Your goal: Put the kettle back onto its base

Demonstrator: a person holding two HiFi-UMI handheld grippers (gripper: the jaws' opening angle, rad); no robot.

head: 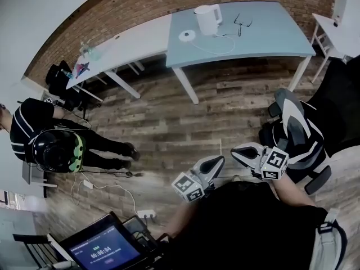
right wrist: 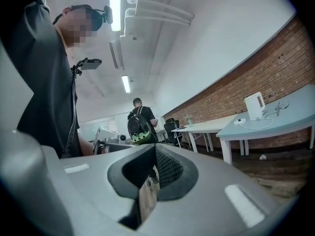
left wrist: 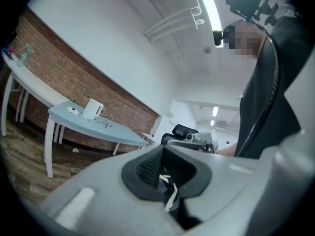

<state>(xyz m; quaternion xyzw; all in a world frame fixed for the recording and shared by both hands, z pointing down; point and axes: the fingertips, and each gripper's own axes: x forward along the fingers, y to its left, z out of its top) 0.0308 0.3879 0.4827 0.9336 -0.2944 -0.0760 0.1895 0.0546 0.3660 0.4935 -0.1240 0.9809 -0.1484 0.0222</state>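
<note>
A: Where's the kettle (head: 208, 19)?
B: On the table (head: 264, 32), just beside its base (head: 187, 35), off it.
A: Claws?
B: My left claw (head: 217, 161) and right claw (head: 241, 149): both closed, empty, well apart from the table.

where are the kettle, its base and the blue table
kettle (head: 208, 19), head view, middle of its white body
base (head: 187, 35), head view, centre of the round disc
table (head: 270, 32), head view, bare blue top

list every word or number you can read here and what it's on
"00:00:04": dark tablet screen, bottom left of the head view.
Small line above it and the purple button below: too small to read.
White plastic kettle: no readable label.
Black-and-white square marker cubes: patterns, no words.
</note>
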